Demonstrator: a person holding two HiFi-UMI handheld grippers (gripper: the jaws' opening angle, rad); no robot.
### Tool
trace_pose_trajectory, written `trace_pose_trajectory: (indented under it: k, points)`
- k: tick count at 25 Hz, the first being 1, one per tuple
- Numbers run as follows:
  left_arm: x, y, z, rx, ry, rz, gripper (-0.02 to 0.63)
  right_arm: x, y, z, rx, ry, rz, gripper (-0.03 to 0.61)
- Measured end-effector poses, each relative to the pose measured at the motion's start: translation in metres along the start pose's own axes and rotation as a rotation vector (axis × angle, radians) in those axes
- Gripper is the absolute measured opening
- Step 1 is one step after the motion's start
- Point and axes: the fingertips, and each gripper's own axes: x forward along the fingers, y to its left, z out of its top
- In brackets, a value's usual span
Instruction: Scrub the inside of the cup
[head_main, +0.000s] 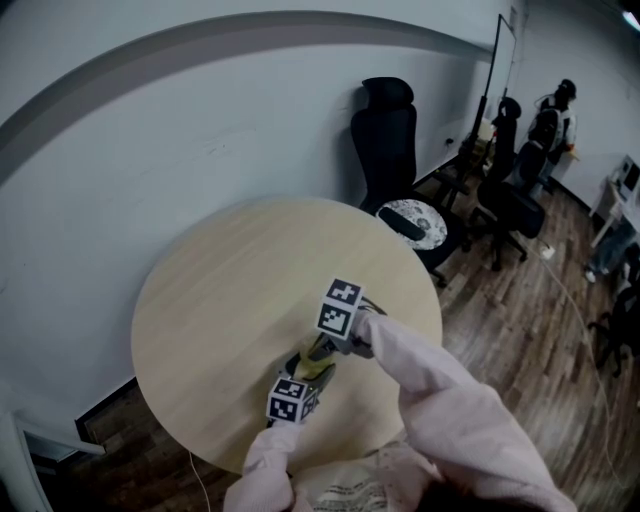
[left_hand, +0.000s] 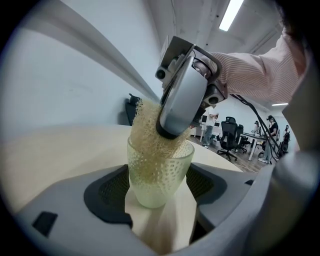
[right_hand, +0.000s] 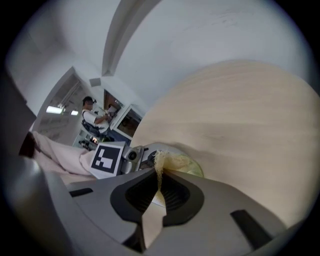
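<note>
Green cup (left_hand: 159, 175) clamped in left claw (left_hand: 159, 192), right claw (right_hand: 159, 172) pinching loofah (left_hand: 150, 135) inside rim, near table (head_main: 220, 300) edge

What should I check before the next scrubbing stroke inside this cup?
1. Left tool clamped on the cup: ok, a pad on each side.
2. Right tool pinching the loofah: ok.
3. Loofah inside the cup: ok, its lower part is past the rim.
4. Loofah reaching the cup's bottom: cannot tell.
5. Cup resting on the table: cannot tell.
</note>
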Motion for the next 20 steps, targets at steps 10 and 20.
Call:
trace_pose_trajectory:
  k: [10,20]
  points:
    - [0.0,0.002,-0.001,0.002,-0.002,0.002,0.359,-0.001,0.004,-0.007,-0.725,0.211,-0.144,0.026]
    - [-0.002,0.0,0.001,0.001,0.003,0.001,0.357,-0.002,0.011,-0.009,-1.082,0.403,-0.273,0.026]
